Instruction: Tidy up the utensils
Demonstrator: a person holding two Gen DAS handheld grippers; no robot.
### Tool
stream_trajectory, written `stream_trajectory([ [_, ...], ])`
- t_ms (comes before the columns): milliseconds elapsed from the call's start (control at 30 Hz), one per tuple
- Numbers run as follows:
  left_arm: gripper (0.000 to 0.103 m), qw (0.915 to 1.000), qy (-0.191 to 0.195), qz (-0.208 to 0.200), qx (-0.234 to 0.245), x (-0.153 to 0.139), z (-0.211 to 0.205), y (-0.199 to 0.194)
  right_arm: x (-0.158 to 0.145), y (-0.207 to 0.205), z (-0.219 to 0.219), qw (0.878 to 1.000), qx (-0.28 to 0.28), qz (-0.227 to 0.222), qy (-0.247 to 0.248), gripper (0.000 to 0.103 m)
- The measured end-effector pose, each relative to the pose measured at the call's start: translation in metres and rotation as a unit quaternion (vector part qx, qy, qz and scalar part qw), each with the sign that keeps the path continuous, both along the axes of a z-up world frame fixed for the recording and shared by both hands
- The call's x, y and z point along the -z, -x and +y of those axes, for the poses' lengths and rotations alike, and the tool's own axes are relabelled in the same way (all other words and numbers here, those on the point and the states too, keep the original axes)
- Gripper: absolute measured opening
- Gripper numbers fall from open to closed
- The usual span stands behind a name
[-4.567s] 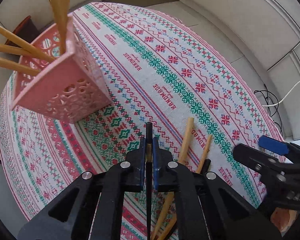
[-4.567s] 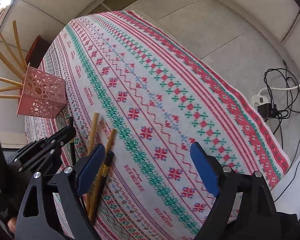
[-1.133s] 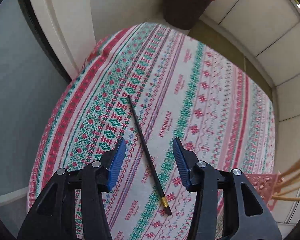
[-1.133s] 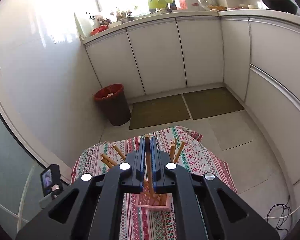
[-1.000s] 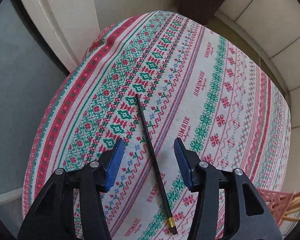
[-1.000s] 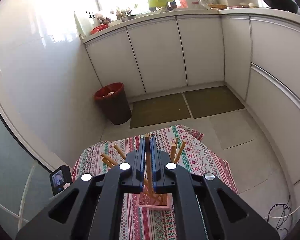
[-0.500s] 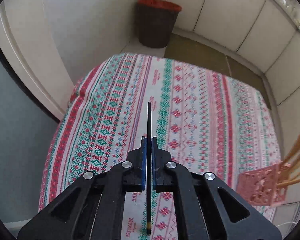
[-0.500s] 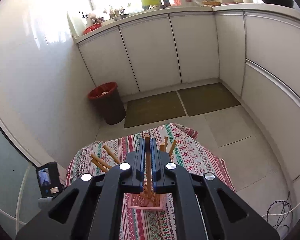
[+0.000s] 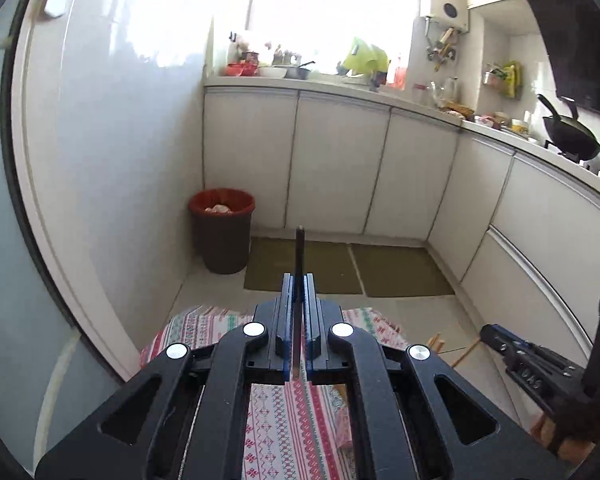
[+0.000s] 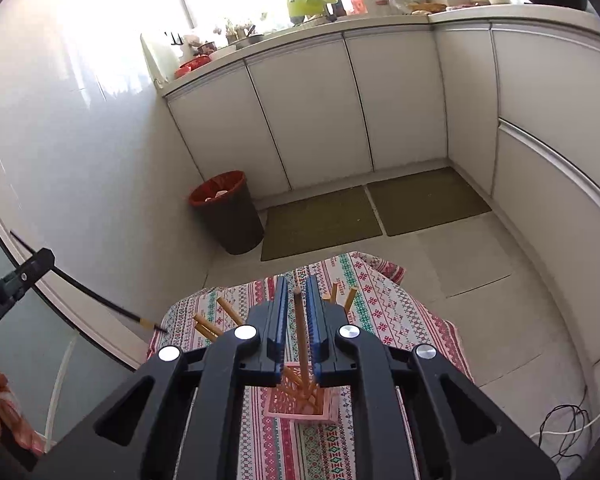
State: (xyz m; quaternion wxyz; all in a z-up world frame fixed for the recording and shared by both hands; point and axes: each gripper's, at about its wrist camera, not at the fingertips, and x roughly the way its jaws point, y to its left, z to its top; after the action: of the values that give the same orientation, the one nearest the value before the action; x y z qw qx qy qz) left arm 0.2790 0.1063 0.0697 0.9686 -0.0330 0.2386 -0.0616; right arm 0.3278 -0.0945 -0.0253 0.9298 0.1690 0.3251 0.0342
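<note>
My left gripper (image 9: 298, 280) is shut on a black chopstick (image 9: 299, 256) and holds it high above the table with the patterned cloth (image 9: 284, 420). The same chopstick shows in the right wrist view (image 10: 88, 296), gold-banded tip down. My right gripper (image 10: 297, 284) is slightly open around a wooden chopstick (image 10: 300, 328) that stands in the pink holder (image 10: 300, 400) straight below, among several other wooden chopsticks. The jaws do not press on it.
The table cloth (image 10: 400, 320) lies below both grippers. A red-rimmed bin (image 10: 228, 212) stands on the floor by white cabinets (image 10: 340, 112). Two floor mats (image 10: 372, 212) lie beyond the table. A white cable (image 10: 564, 428) lies at right.
My left gripper has lifted the black chopstick off the cloth and tilted up to face the kitchen. My right gripper's jaws have parted a little from the wooden chopstick over the holder.
</note>
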Motion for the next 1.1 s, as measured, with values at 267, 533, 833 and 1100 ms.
stream_trajectory([
  [267,0.004,0.9969,0.02,0.01,0.075,0.003,-0.036,0.004,-0.013,0.014,-0.026,0.999,0.005,-0.022,-0.029,0.041],
  [533,0.004,0.9939,0.017,0.039,0.102,0.026,-0.071,-0.017,0.0,0.04,-0.062,0.997,0.022,-0.012,-0.076,0.054],
  [833,0.005,0.9879,-0.01,0.106,0.113,0.111,-0.096,-0.035,0.042,0.053,-0.08,0.996,0.033,0.036,-0.073,0.054],
  [1100,0.049,0.9912,0.004,0.073,0.11,0.102,-0.071,0.006,0.066,0.06,-0.094,0.993,0.042,0.063,-0.085,0.054],
])
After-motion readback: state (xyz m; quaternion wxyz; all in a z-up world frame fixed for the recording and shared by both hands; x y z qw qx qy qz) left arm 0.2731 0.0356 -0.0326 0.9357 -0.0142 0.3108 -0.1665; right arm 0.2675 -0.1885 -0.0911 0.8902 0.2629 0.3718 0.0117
